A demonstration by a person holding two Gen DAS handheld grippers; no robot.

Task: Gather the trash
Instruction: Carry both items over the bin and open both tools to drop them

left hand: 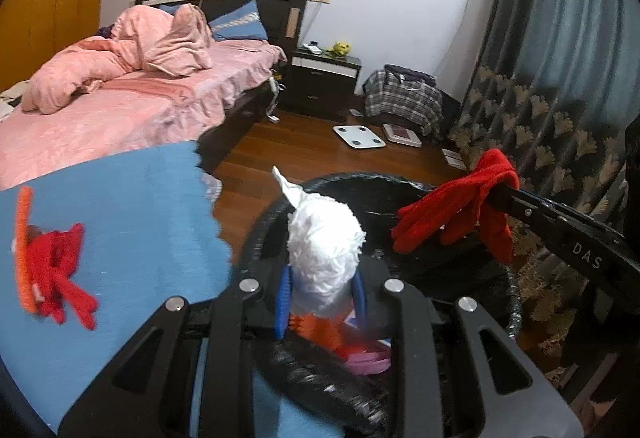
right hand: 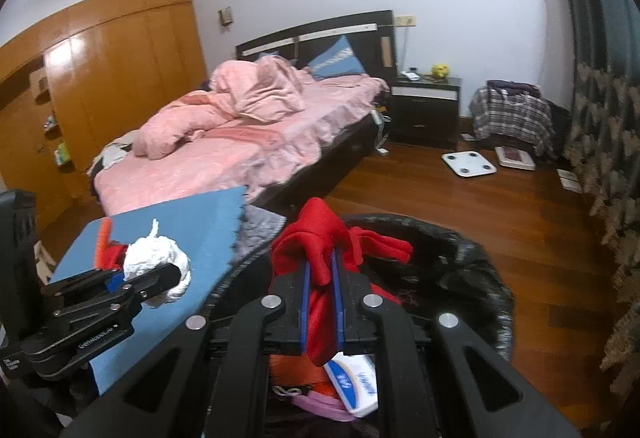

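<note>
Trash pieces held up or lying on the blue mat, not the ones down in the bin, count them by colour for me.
Red: 2, the held red cloth and the red piece on the blue mat
White: 1, the held paper wad
Orange: 1, the orange strip on the mat
Total: 4

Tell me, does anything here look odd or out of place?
Yes: the right gripper holds a red glove over the black-lined bin, odd for trash. Its seeming match, another red glove, lies on the blue mat.

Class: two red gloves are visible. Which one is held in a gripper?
The red glove in the right gripper, over the bin; the other glove lies on the blue mat.
</note>
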